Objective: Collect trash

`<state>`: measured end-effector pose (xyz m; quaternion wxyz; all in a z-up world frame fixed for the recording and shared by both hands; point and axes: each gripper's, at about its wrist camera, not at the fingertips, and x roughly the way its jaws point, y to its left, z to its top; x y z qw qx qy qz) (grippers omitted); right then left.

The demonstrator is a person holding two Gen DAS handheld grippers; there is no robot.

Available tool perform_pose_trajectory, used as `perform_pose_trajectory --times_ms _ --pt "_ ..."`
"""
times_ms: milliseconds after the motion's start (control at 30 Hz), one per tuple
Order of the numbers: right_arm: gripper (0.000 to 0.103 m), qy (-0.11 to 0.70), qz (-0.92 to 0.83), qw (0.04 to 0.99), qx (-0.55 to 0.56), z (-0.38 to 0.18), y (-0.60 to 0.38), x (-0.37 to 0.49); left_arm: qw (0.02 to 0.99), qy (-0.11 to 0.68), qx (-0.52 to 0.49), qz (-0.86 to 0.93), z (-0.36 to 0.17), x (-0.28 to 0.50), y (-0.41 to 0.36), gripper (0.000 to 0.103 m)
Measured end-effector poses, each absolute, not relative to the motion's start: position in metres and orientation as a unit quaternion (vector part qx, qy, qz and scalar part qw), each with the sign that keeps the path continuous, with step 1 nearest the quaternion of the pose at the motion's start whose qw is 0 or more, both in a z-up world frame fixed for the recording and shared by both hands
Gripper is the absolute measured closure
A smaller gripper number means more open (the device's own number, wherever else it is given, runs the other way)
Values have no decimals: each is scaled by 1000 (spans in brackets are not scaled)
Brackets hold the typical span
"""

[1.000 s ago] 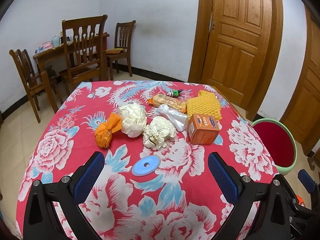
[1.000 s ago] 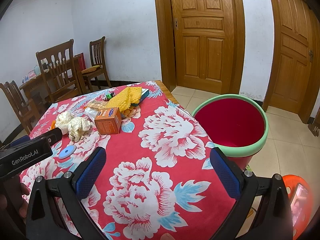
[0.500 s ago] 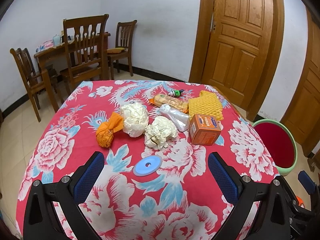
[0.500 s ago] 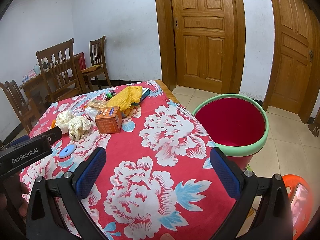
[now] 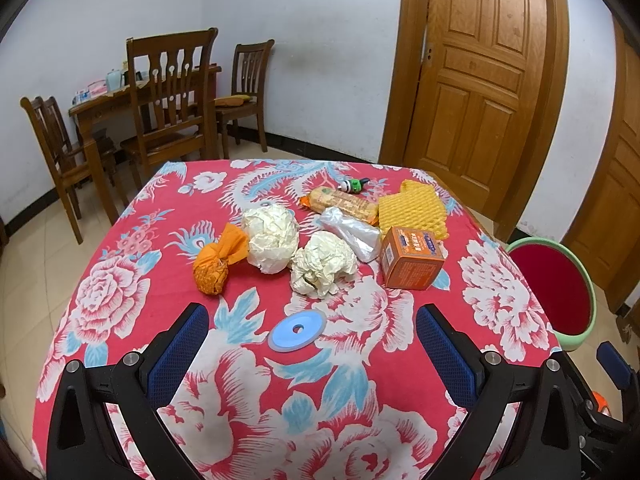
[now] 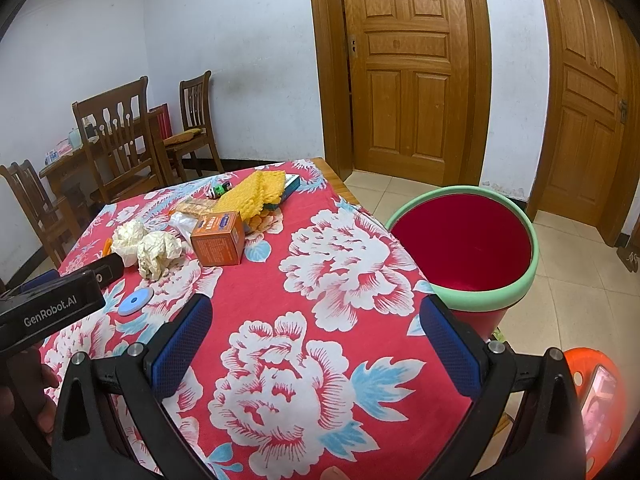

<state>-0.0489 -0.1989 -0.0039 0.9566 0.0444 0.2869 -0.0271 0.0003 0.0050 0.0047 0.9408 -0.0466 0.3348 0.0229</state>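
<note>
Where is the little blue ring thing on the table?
In the left wrist view, the blue ring lies flat on the flowered tablecloth, just in front of the crumpled paper ball.

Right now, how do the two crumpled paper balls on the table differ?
The far paper ball is rounder and more tightly packed; the near paper ball is looser and more jagged. The far one touches the orange wrapped bundle; the near one lies closer to the blue disc. Both are off-white and untouched.

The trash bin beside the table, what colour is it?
Red, with a pale green rim; the trash bin shows best in the right wrist view.
</note>
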Motion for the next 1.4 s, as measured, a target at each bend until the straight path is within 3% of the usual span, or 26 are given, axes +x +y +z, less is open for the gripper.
perform_pose_trajectory --times_ms 1400 --pt "1 299 -2 954 21 2 -175 -18 934 350 -42 51 0 31 30 0"
